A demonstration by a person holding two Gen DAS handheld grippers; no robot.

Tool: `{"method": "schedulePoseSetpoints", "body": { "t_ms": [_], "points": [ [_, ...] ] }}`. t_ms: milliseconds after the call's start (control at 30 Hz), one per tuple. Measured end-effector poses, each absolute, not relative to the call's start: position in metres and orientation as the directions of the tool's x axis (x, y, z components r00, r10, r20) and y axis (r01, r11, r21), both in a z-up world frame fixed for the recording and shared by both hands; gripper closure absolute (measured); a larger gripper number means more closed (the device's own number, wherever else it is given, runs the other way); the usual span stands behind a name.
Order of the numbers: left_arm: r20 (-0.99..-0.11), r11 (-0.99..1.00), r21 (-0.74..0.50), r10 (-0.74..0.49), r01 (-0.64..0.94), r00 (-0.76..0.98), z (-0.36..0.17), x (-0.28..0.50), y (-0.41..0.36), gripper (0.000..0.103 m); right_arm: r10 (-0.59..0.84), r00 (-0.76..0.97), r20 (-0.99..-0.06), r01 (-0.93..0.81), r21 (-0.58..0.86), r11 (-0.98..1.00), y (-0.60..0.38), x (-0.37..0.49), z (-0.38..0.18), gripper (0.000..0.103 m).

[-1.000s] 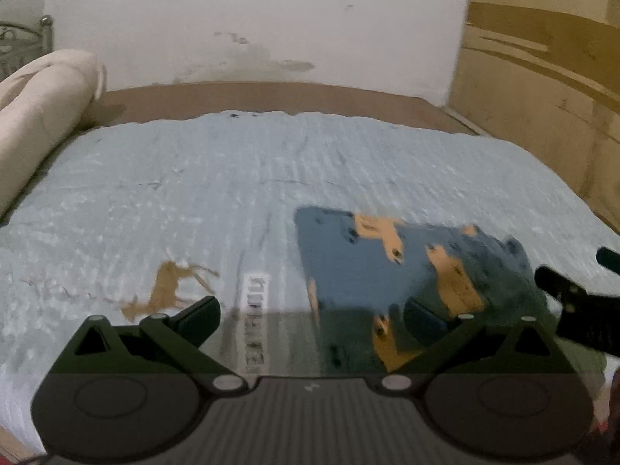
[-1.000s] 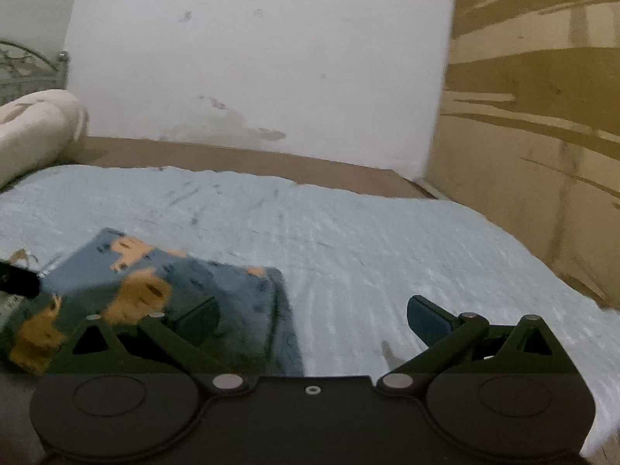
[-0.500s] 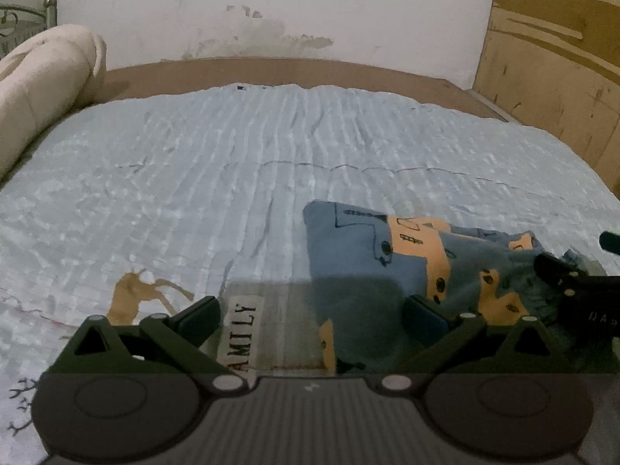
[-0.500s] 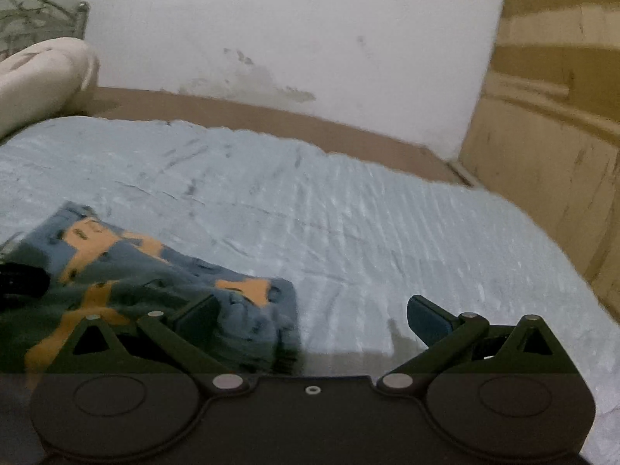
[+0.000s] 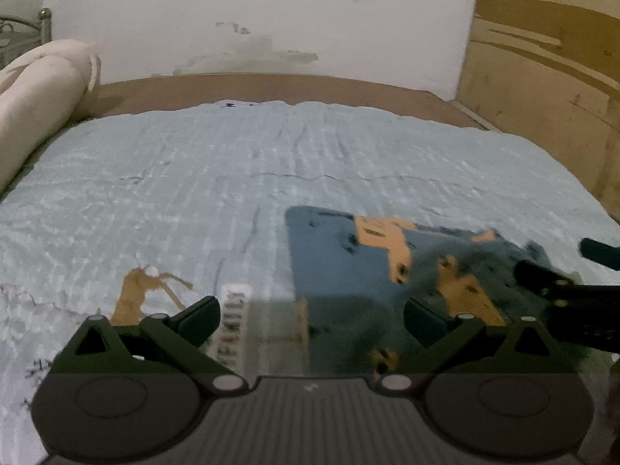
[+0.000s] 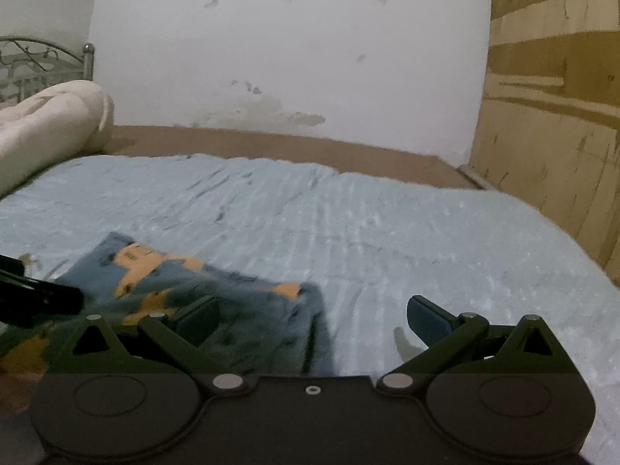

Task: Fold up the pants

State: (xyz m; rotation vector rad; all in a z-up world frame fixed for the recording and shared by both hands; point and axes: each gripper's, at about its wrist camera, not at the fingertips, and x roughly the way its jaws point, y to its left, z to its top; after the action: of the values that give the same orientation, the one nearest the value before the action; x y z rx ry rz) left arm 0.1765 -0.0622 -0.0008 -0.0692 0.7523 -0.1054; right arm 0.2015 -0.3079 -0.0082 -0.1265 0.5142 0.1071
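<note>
The blue pants with orange prints lie folded into a compact bundle on the light blue bedspread. My left gripper hovers open just short of the bundle's near left edge, its right finger over the cloth. In the right wrist view the pants sit at lower left, and my right gripper is open with its left finger over the bundle's right end. Each gripper's dark fingers poke into the other's view. Nothing is held.
A rolled cream blanket lies at the far left of the bed. A brown bed frame runs along a stained white wall, and a wooden panel stands on the right. The bedspread carries a tan deer print.
Both grippers have drifted slightly above the bundle, and the views are blurred by motion. The pants stay folded in place. Both pairs of fingers remain open.
</note>
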Motion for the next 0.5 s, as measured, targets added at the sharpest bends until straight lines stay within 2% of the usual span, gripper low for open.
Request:
{"method": "schedulePoseSetpoints", "body": {
  "t_ms": [500],
  "points": [
    [-0.703,0.989,-0.118,-0.147,0.089,0.696,-0.013,0.127,-0.059,0.001,0.078,0.818,-0.57,-0.083,0.017,0.996,-0.335,0.132,-0.031,0.001]
  ]
}}
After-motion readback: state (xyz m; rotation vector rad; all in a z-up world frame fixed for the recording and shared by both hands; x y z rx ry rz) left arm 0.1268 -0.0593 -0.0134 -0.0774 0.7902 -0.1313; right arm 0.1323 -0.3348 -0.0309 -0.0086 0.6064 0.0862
